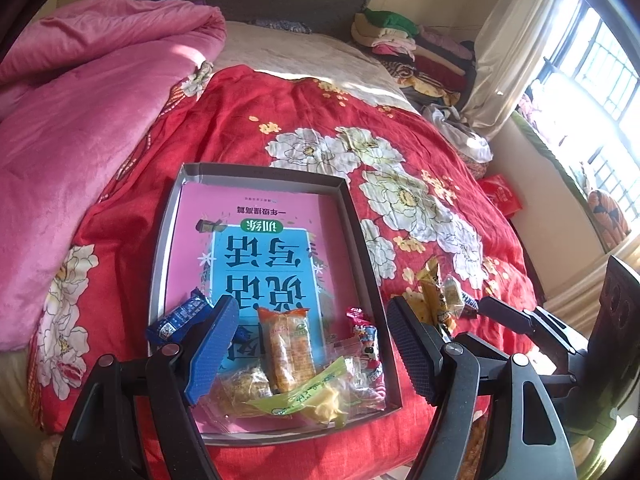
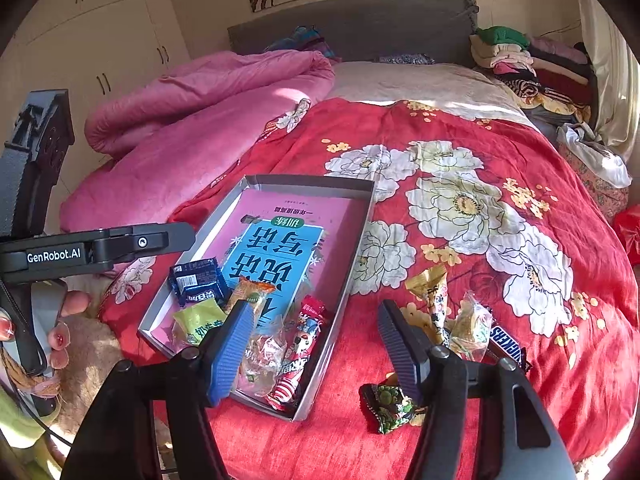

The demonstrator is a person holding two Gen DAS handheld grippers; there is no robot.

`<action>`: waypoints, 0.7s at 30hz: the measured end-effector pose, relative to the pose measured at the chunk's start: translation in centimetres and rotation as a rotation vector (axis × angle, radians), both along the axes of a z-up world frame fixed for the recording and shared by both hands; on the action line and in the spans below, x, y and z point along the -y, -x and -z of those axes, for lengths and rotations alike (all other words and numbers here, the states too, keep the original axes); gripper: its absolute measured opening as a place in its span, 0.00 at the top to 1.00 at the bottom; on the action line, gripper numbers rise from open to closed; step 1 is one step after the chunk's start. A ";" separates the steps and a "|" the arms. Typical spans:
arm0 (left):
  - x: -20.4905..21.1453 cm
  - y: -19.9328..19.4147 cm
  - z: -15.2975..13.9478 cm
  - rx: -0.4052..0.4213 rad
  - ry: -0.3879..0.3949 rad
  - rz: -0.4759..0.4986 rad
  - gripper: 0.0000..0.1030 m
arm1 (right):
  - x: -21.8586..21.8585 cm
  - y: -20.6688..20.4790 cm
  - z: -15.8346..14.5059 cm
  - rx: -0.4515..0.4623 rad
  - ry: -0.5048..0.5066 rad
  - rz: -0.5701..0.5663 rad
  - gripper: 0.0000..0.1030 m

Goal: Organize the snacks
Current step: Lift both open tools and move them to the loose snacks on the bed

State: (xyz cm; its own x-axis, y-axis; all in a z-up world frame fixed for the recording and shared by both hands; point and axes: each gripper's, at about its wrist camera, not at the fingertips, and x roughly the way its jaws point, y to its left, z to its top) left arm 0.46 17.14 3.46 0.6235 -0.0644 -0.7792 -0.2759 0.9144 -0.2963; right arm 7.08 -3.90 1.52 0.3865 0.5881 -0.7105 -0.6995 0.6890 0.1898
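1. Red floral bedding (image 2: pixel 460 152) covers the bed we work on, with a pink quilt (image 2: pixel 192 116) bunched at the far left and folded clothes (image 2: pixel 516 56) stacked by the headboard.

2. We see a shallow grey box (image 2: pixel 360 232) lying on the bedding with a pink-and-blue booklet (image 2: pixel 276 248) lining its floor; several snacks are already in its near end, among them a blue wrapped biscuit (image 2: pixel 196 280) and a red-and-white candy pack (image 2: pixel 304 344).

3. Loose snacks remain on the bedding to the right of the box: a gold cone-shaped packet (image 2: pixel 432 296), a clear-wrapped sweet (image 2: pixel 472 328), a Snickers bar (image 2: pixel 508 344) and a dark green-patterned packet (image 2: pixel 388 404).

4. Our right gripper (image 2: pixel 316 344) has its jaws wide apart and holds nothing. It straddles the box's right wall, and the green-patterned packet lies just below and beside its right finger, nearest of the loose pieces.

5. Our left gripper (image 1: pixel 312 344) is likewise spread apart and empty, hovering over the box's near end.

6. We judge the right gripper the nearer one for the leftover snacks. The Snickers bar runs diagonally, away to the right, so closing across its narrow width calls for a turn of the wrist.
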 end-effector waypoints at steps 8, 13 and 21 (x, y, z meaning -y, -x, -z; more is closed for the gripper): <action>1.4 -0.8 -1.2 0.020 -0.005 0.033 0.25 | 2.2 -0.7 -1.4 0.038 -0.042 0.066 0.33; 1.6 -1.1 -1.9 0.033 0.002 0.039 0.25 | 3.3 -1.1 -2.2 0.039 -0.069 0.092 0.31; 2.3 -1.3 -2.4 0.039 -0.001 0.057 0.25 | 5.4 -2.1 -2.9 0.054 -0.084 0.154 0.30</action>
